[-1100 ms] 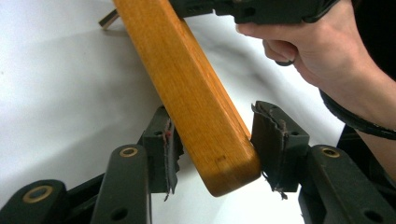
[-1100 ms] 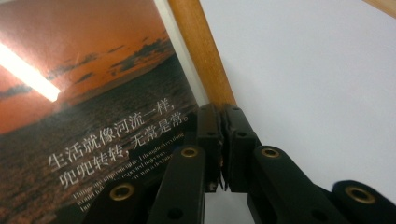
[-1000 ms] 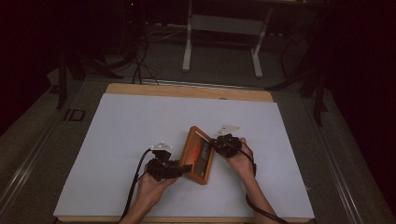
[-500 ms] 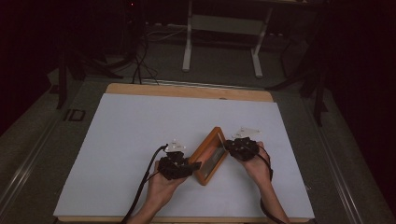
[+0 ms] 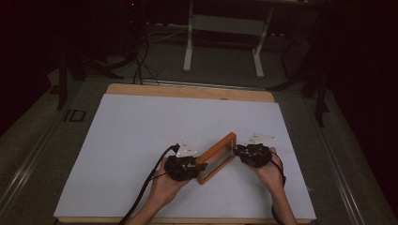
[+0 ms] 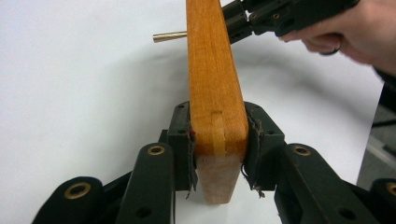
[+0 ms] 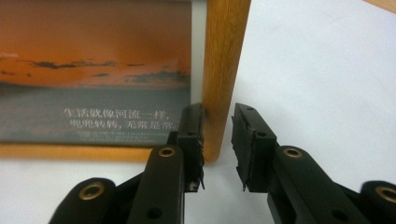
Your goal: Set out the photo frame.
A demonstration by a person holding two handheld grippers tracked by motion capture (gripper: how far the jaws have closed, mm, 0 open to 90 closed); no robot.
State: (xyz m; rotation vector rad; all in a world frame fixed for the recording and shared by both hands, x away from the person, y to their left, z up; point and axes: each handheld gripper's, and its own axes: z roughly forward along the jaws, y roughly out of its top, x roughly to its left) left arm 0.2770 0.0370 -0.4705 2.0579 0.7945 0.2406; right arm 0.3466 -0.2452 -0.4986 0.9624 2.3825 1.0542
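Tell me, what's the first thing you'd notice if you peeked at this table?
An orange wooden picture frame standing on edge on the white table, near the front, between two hands. The left gripper clamps one end of its wood; the right gripper straddles the other end, its jaws just opening, one pad clear of the wood. In the right gripper view, the frame holds a sunset picture with white writing.

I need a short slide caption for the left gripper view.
Left gripper clamps the end of an upright wooden picture frame on the white table.
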